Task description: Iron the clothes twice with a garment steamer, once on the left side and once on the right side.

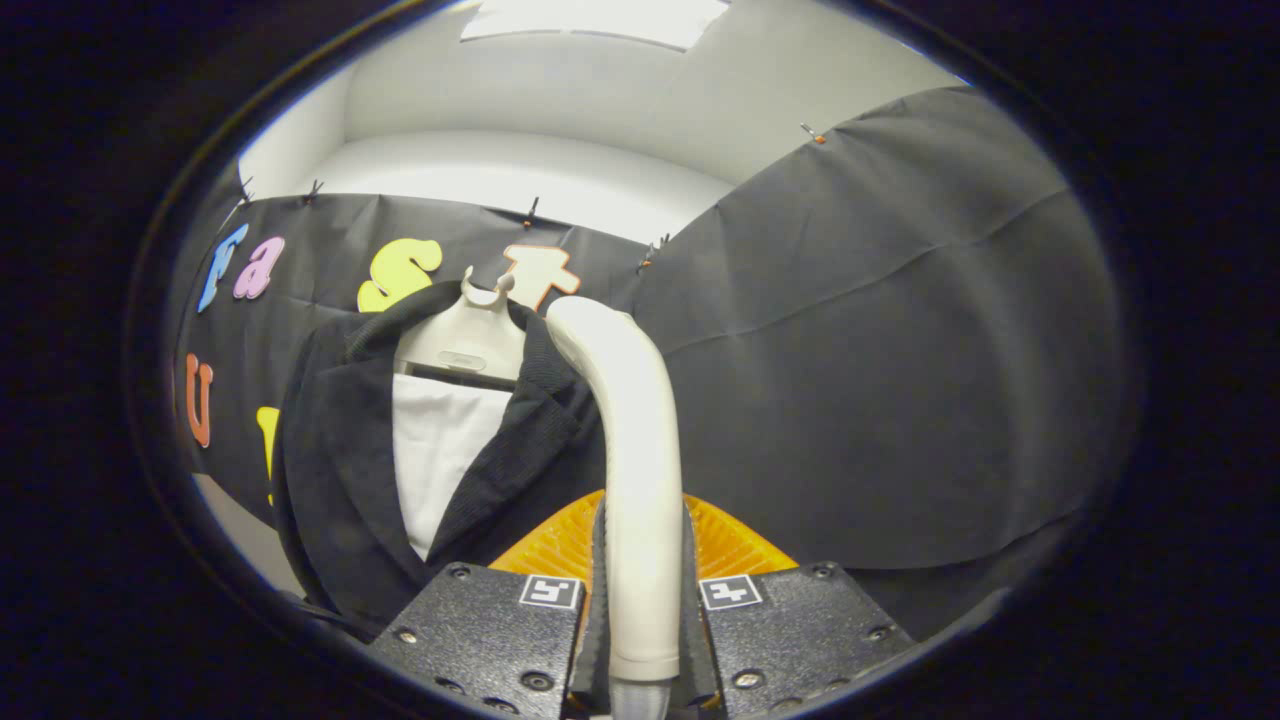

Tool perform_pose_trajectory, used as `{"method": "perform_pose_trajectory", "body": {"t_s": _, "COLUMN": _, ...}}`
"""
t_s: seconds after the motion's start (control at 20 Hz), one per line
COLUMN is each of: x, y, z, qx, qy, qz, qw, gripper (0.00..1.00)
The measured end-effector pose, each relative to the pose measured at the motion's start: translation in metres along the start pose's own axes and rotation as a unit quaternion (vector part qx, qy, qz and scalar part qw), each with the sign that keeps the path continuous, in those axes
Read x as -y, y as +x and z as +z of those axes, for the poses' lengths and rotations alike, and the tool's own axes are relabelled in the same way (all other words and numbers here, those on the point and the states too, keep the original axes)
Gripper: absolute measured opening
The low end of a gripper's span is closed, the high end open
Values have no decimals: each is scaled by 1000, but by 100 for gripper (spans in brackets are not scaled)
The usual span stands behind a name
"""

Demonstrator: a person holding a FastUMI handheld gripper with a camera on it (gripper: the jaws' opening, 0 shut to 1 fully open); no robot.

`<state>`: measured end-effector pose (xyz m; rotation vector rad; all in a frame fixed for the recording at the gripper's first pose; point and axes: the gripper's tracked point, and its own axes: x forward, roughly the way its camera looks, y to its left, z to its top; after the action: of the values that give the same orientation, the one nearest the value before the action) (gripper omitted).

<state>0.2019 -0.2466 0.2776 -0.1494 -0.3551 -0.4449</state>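
My gripper (pixel 641 560) is shut on the white handle of the garment steamer (pixel 630 420), which rises straight up between the fingers and curves left at its top. Beyond it and to its left hangs a dark jacket (pixel 340 450) over a white shirt (pixel 440 450) on a pale hanger (pixel 465 340). The steamer's head stands right of the jacket's right lapel; I cannot tell whether it touches the cloth. The lower end of the handle is hidden between the fingers.
Black cloth walls (pixel 880 350) close the booth behind and to the right of the jacket. White wall and ceiling (pixel 600 100) show above them. A strip of pale floor or table (pixel 250 540) lies left of the jacket's hem.
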Motion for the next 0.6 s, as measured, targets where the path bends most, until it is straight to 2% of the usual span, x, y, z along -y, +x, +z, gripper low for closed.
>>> {"method": "perform_pose_trajectory", "body": {"t_s": 0.25, "x": -5, "y": 15, "z": -43, "qx": -57, "qy": -2, "qz": -16, "qw": 998, "gripper": 30}}
{"method": "perform_pose_trajectory", "body": {"t_s": 0.6, "x": -4, "y": 8, "z": -73, "qx": -93, "qy": -14, "qz": -27, "qw": 995, "gripper": 30}}
